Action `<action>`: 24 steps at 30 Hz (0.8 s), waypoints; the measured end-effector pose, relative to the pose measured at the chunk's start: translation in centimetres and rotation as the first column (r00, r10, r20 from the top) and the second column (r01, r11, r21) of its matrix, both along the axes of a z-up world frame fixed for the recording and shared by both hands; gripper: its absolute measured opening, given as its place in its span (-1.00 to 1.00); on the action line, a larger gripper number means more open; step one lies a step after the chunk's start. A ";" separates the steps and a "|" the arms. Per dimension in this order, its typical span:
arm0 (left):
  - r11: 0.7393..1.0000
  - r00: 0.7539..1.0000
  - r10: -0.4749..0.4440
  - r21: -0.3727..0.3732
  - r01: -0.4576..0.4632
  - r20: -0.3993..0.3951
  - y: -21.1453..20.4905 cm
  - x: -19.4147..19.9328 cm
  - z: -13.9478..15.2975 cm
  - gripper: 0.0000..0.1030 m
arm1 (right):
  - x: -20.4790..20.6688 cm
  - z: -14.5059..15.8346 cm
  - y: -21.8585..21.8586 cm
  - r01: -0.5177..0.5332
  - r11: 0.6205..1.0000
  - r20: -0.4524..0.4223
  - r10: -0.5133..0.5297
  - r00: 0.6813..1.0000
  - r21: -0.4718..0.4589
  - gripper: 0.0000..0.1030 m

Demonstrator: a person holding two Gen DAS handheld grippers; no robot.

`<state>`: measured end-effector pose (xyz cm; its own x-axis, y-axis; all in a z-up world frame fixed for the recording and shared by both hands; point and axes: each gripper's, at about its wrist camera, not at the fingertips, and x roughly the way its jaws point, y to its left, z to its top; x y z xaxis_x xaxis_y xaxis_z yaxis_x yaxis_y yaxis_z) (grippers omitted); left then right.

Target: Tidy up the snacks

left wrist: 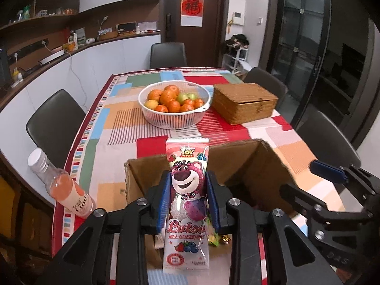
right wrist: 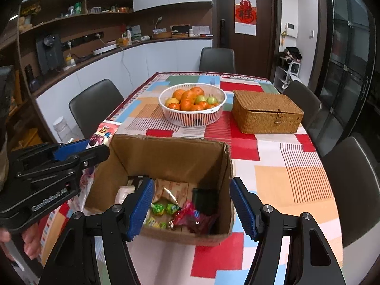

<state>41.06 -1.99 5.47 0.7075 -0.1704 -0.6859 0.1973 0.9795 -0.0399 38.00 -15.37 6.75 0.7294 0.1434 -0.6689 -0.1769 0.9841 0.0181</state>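
- While the table (left wrist: 114,128) runs away from both cams under a patchwork cloth, a bottle (left wrist: 61,185) w/ pink drink and white cap stands tilted at its left edge in the left view; in the right view only its clear top shows behind the left gripper
- L gripper (left wrist: 188,199): blue pads pressed on both sides of a pink Lotso pack (left wrist: 186,204), clamped at mid-height; pack upright, top edge above the near-left wall of the box (left wrist: 239,163); bottom end hangs in front of the cam
- Box: open cardboard, centre-near on table; inside lie green sweets (right wrist: 165,209), a red wrapper (right wrist: 192,218), a beige packet (right wrist: 175,190) and sth dark at the back right, too dim to tell
- R gripper (right wrist: 190,206): jaws well apart, nothing between the pads; left pad over the box interior, right pad outside its right wall; not touching the snacks as far as I can tell
- Behind box: white basket (right wrist: 192,118) of oranges plus a few green fruit, mid-table
- Right of that: wicker case (right wrist: 266,114), lid down, just beside the basket
- Chairs (right wrist: 95,104) around the table; a hand (right wrist: 30,239) grips the L gripper's handle at lower left of the right view
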 end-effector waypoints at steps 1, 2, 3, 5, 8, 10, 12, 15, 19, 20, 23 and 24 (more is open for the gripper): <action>1.000 1.000 0.009 0.019 -0.009 0.003 -0.2 0.4 -0.2 -0.37 | 0.3 -0.1 0.0 0.007 1.000 -0.009 -0.007 1.000 0.000 0.29; 0.999 1.000 0.011 0.031 -0.011 0.002 -0.3 0.5 -0.2 -0.31 | 0.5 -0.2 -0.1 0.012 1.000 -0.012 -0.012 1.000 0.000 0.29; 0.999 1.000 0.016 0.045 -0.016 0.003 -0.4 0.4 -0.3 -0.30 | 0.7 -0.2 -0.2 0.017 1.000 -0.015 -0.017 1.000 0.000 0.29; 0.998 1.000 0.018 0.052 -0.019 0.008 -0.4 -0.1 -0.4 -0.29 | 0.8 -0.4 -0.4 0.023 1.000 -0.020 -0.023 1.000 -0.002 0.29; 0.999 1.000 0.021 0.042 -0.021 0.008 -0.2 -1.5 -0.5 -0.24 | 0.4 -0.5 -0.7 0.021 1.000 -0.020 -0.021 1.000 0.006 0.29; 0.999 0.999 0.033 0.039 -0.034 0.019 0.1 -3.0 -0.5 -0.23 | -0.2 -0.5 -0.8 0.015 1.000 -0.017 -0.015 1.000 0.010 0.29; 0.999 0.999 0.038 0.035 -0.039 0.031 0.2 -4.2 -0.3 -0.22 | -1.0 -0.4 -0.8 0.010 1.000 -0.010 -0.010 1.000 0.012 0.29; 0.999 0.997 0.042 0.028 -0.044 0.057 0.5 -6.6 0.1 -0.18 | -2.5 0.0 -0.7 -0.006 1.000 0.012 0.006 1.000 0.007 0.29; 0.998 0.993 0.053 0.018 -0.055 0.101 1.0 -10.0 1.0 -0.16 | -5.0 0.5 -0.6 -0.024 1.000 0.042 0.024 0.999 0.008 0.29; 0.998 0.993 0.055 0.016 -0.057 0.107 1.0 -10.6 1.1 -0.15 | -5.5 0.7 -0.6 -0.027 1.000 0.051 0.026 0.998 0.009 0.29; 0.998 0.989 0.064 0.014 -0.067 0.135 1.3 -13.0 1.6 -0.08 | -7.5 1.1 -0.6 -0.025 1.000 0.082 0.024 0.996 0.007 0.29; 0.998 0.987 0.063 0.019 -0.067 0.146 1.3 -13.9 1.8 -0.08 | -8.3 1.3 -0.7 -0.026 1.000 0.092 0.025 0.995 0.008 0.29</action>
